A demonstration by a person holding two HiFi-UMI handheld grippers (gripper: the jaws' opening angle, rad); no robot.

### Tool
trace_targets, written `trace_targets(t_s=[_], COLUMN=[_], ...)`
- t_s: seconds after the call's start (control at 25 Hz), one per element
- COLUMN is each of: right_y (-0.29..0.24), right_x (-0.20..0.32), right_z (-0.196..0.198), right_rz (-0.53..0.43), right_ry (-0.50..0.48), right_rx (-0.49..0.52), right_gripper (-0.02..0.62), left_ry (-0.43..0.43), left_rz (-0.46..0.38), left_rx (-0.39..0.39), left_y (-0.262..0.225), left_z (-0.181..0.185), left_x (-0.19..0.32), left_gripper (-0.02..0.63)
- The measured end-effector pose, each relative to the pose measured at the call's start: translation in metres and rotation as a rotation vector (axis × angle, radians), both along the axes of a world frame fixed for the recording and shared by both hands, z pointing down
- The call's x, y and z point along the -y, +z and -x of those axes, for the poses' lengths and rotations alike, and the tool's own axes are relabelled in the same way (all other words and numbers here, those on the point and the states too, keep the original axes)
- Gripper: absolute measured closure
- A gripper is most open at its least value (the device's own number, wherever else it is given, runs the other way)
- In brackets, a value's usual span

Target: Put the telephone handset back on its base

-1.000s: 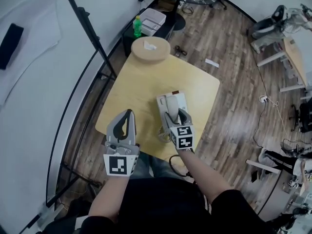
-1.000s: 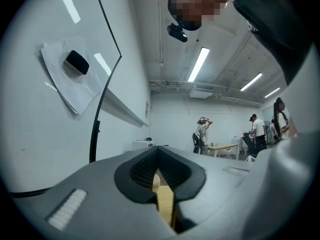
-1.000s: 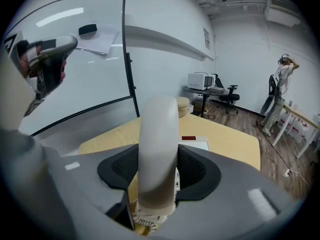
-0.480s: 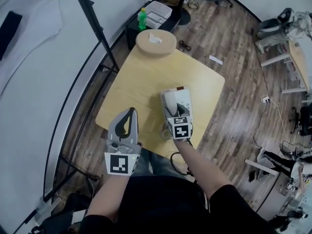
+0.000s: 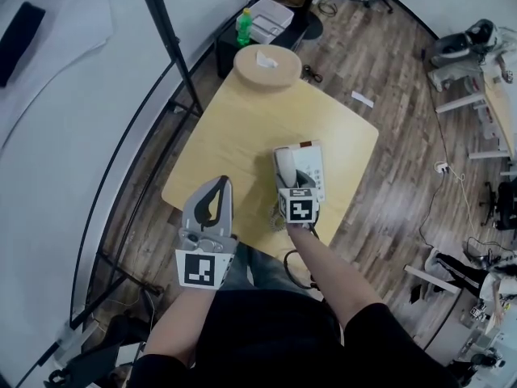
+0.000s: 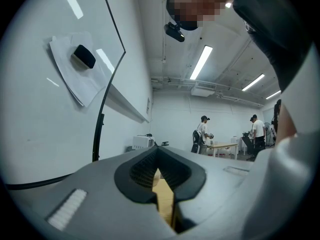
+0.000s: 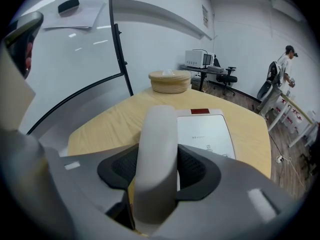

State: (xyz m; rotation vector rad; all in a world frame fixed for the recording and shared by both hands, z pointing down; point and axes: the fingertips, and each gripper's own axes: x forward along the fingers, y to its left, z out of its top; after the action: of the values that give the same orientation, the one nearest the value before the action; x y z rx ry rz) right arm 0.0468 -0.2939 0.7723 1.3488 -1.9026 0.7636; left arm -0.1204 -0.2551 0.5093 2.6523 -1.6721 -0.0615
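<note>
One handset (image 7: 156,149), one base (image 7: 207,134), maybe touching.

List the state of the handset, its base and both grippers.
handset: clamped in the right gripper, lying over the base's left side; whether it is seated cannot be told.
base: lying flat on the table.
right gripper: shut on the handset.
left gripper: shut, with nothing between its jaws.
</note>
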Motion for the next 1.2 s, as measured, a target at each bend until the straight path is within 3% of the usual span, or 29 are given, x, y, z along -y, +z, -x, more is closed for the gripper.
trace_targets(t_s=[0.44,0.76,1.04,1.2], right_y=[0.005,-0.03,-0.026,-0.055], right_x=[0.004,0.01,0.007,0.011], right_z=[0.005,0.01,0.007,0.009], right_rz=[0.001,-0.103,-0.076,-0.146], right_ry=[0.002,-0.025,-0.02,-0.037], right_rx=[-0.038,-0.023,-0.022,-0.002], right_gripper=[0.362,0.365,0.388,0.387], left_ry=[0.001,0.005,0.014,0.01], left_rz=[0.012,0.018,0.019,0.012], left_rx=[-0.005,-0.016,-0.018,-0.019], left_y=[0.004,0.005,0.003,-0.002], left_z=[0.007,0.006,0.003,0.005], left_x=[-0.001,-0.002,-0.002,0.0], left_gripper=[0.606,0.606,0.606,0.606])
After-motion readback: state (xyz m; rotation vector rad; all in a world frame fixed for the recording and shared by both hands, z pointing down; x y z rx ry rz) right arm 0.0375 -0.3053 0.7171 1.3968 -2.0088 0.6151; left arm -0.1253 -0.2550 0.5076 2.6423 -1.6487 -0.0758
